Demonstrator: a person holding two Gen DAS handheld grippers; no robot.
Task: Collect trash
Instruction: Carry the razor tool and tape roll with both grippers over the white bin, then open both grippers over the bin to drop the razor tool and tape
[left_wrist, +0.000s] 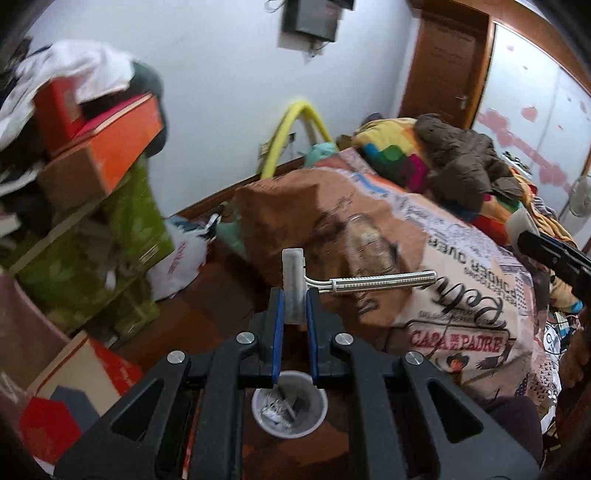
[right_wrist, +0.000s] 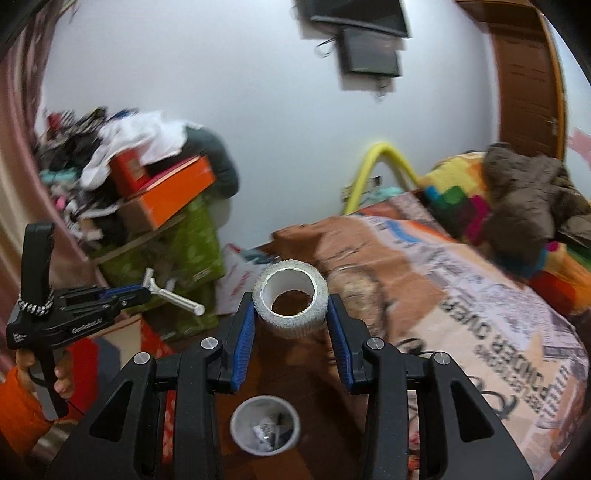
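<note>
Left gripper (left_wrist: 294, 308): blue pads nearly together, pinching the head of a white disposable plastic razor (left_wrist: 369, 284), handle jutting sideways. Right gripper (right_wrist: 291, 314): jaws part-spread, clamped on a white tape roll (right_wrist: 290, 302), core facing up. Both tilt downward above a white round trash bin (right_wrist: 265, 428) on the floor beside the bed (right_wrist: 461, 295).

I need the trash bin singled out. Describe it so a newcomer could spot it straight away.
Start at the bed with the printed brown quilt, then drop to the wooden floor beside it. The bin stands there below both grippers: a small round pale container, open-topped, with crumpled scraps inside, unlike the square boxes around.
</note>
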